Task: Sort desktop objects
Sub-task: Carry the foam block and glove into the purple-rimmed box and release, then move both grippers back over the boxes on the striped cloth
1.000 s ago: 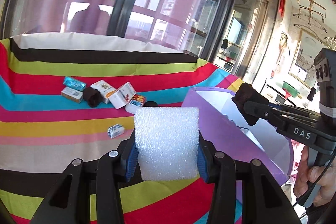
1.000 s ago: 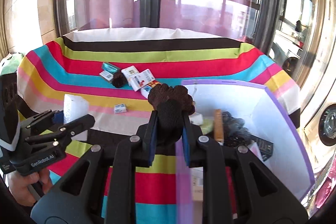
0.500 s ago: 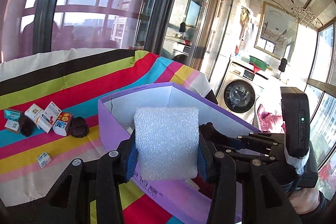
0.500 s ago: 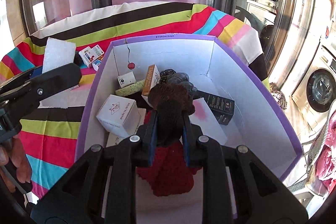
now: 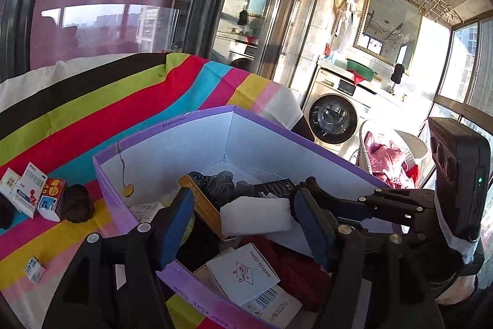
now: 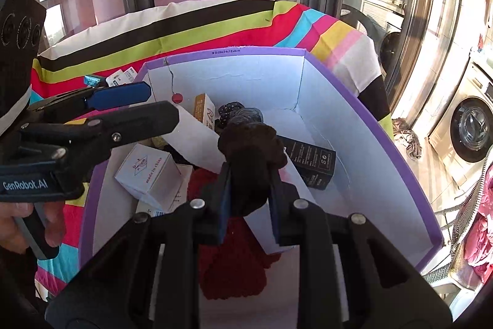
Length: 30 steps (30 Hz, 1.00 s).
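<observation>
Purple-rimmed cardboard box (image 5: pixel 197 128) with white inside now fills both views; second ago striped cloth (image 5: pixel 92 110) did. White foam block (image 5: pixel 255 216), clamped then, now lies loose in box among cartons. Left gripper (image 5: pixel 243 225) over box: jaws opening, pads clear of foam. Right gripper (image 6: pixel 249 199) over box interior: jaws narrow, clamped on dark brown knitted piece (image 6: pixel 251 144), same as before. Small cartons (image 5: pixel 30 190) left on cloth.
</observation>
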### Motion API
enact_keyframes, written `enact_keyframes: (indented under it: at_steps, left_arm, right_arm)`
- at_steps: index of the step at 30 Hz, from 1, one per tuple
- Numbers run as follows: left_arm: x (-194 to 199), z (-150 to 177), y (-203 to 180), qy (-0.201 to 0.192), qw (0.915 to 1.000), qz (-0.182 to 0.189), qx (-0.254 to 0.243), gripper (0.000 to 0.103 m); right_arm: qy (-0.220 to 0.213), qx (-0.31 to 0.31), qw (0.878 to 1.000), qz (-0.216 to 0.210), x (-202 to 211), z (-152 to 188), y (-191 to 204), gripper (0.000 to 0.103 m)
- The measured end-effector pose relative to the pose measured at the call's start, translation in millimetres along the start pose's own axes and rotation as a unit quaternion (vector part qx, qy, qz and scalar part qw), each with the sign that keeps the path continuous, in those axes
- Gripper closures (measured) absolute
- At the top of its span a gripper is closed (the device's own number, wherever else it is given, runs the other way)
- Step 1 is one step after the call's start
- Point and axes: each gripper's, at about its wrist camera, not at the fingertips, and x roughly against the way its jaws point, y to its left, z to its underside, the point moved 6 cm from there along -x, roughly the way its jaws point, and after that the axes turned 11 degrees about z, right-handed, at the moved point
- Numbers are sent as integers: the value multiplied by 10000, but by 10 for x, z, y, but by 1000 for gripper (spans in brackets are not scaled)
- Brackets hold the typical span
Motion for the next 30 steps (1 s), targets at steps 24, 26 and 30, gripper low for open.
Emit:
enact_keyframes:
  at_steps: [24, 26, 30]
  left_arm:
    - [64, -24, 231, -214, 9995, -75, 235, 29]
    - [73, -66, 236, -300, 9992, 23, 264, 29]
    - [228, -190, 322, -417, 9990, -10, 148, 28]
  right_arm:
    - [250, -194, 9994, -171, -92, 124, -163, 77]
    - [276, -174, 9994, -87, -101, 126, -197, 77]
    - [379, -42, 9993, 54, -115, 161, -210, 72]
